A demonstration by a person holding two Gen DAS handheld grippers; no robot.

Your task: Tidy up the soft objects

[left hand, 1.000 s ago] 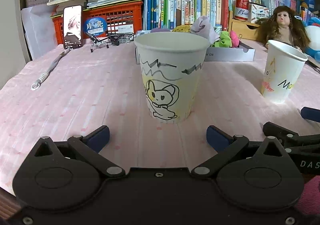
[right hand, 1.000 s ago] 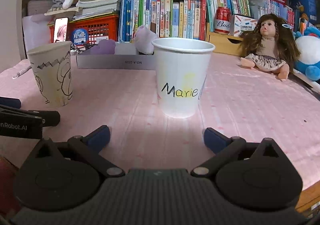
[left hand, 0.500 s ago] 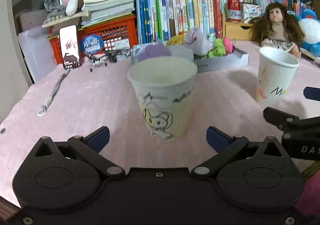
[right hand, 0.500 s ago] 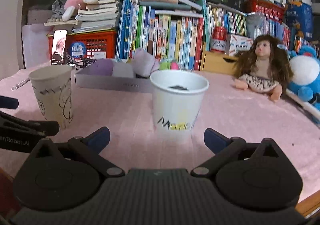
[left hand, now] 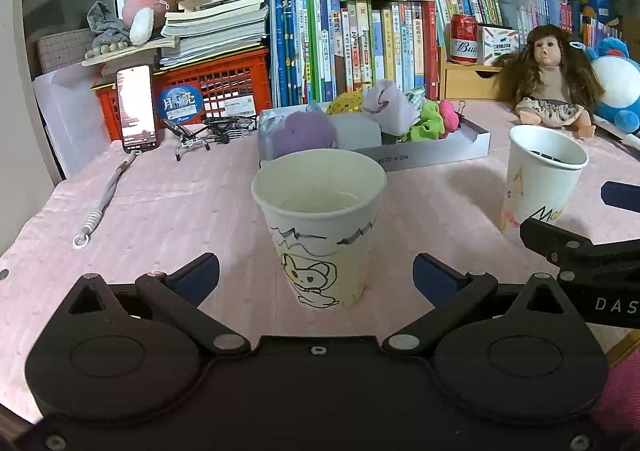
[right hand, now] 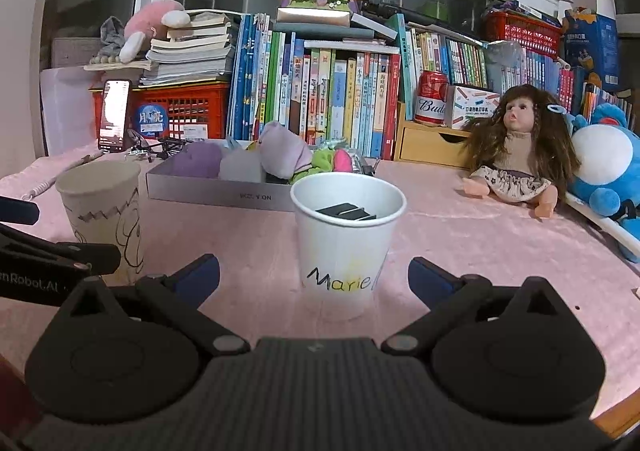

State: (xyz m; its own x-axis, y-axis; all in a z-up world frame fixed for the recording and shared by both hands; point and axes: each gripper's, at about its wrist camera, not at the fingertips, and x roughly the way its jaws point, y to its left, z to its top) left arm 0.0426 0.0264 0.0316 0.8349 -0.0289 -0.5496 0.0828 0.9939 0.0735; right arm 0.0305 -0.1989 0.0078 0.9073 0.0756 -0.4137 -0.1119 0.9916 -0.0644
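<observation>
A grey tray (left hand: 436, 159) holds soft items: purple socks (left hand: 304, 133), a lilac cloth (left hand: 390, 107), green and pink scrunchies (left hand: 434, 121). The tray also shows in the right wrist view (right hand: 224, 193). A paper cup with a drawn animal (left hand: 320, 227) stands just ahead of my open, empty left gripper (left hand: 316, 277). A white cup marked "Marie" (right hand: 346, 247), with dark clips inside, stands ahead of my open, empty right gripper (right hand: 314, 277). Both grippers are above the table, behind their cups.
A doll (right hand: 520, 155) and a blue plush (right hand: 604, 179) lie at the right. Books, a red crate (left hand: 216, 87), a phone (left hand: 136, 109), glasses (left hand: 200, 135) and a cord (left hand: 102, 207) line the back and left. The table edge is near right.
Both grippers have risen and drawn back from the cups; the cup openings and the tray contents now show from above. The jaws stayed open.
</observation>
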